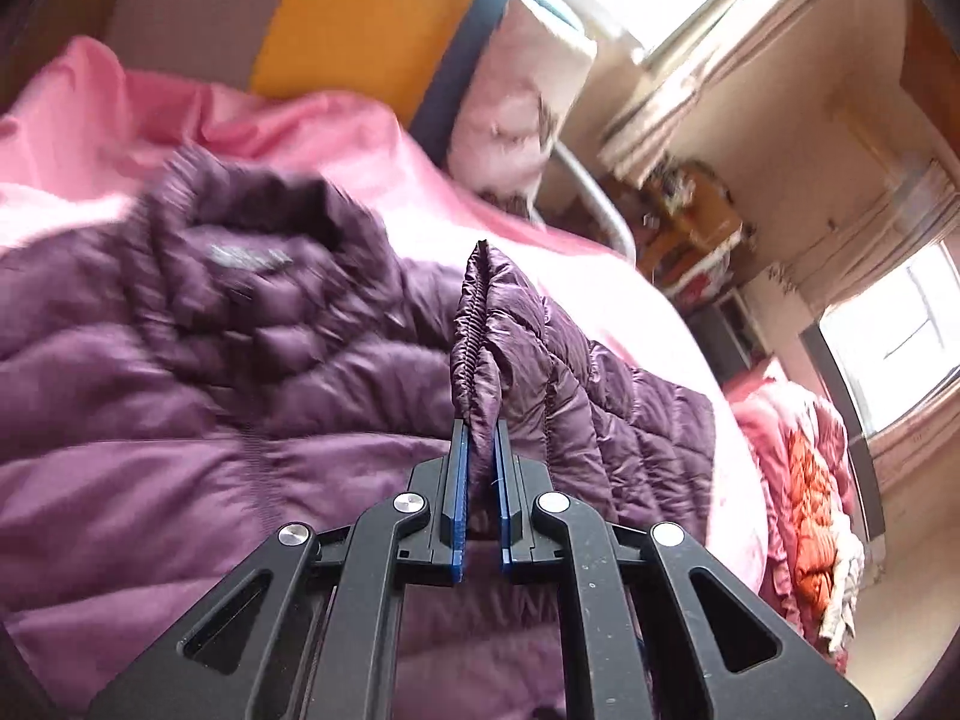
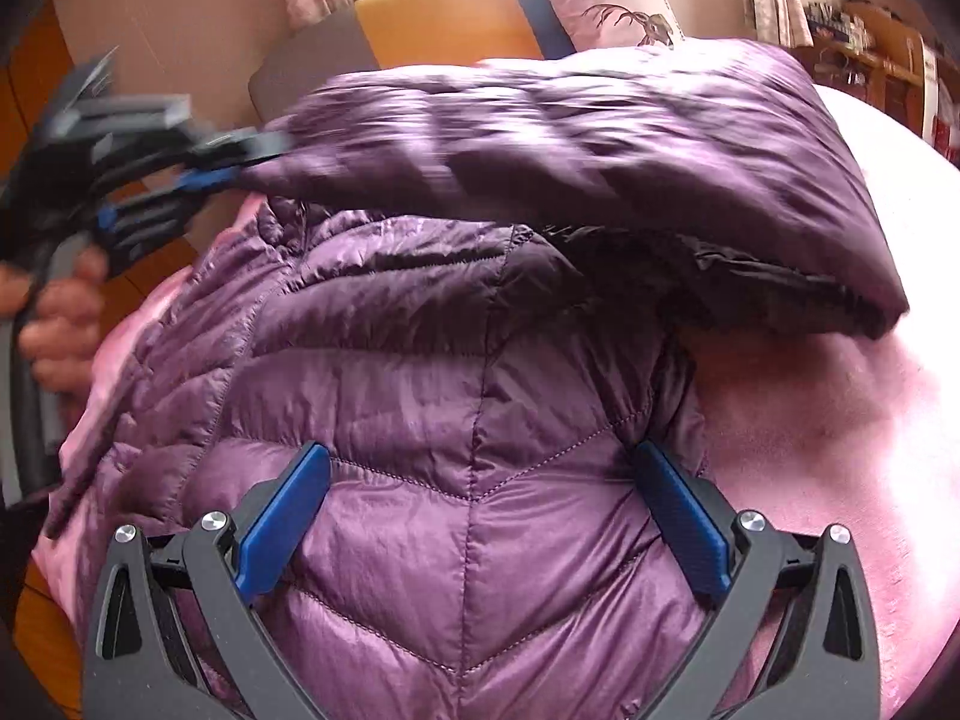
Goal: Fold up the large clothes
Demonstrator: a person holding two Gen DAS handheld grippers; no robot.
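Note:
A purple quilted down jacket (image 1: pixel 198 360) lies on a pink bedspread (image 1: pixel 336 138). My left gripper (image 1: pixel 480 426) is shut on the jacket's sleeve cuff (image 1: pixel 480 324), which stands up between the blue pads. In the right wrist view the left gripper (image 2: pixel 240 165) is at the upper left, blurred, holding the sleeve (image 2: pixel 570 150) lifted across above the jacket body (image 2: pixel 450 390). My right gripper (image 2: pixel 480 468) is open, its blue pads (image 2: pixel 282 522) wide apart and resting on the jacket body, with nothing held.
A yellow and grey headboard (image 1: pixel 366 18) and a pink pillow (image 1: pixel 516 102) stand at the bed's head. A metal bed rail (image 1: pixel 600 198), cluttered shelves (image 1: pixel 696 240) and a red quilt (image 1: pixel 804 492) lie to the right. Windows (image 1: pixel 900 336) are beyond.

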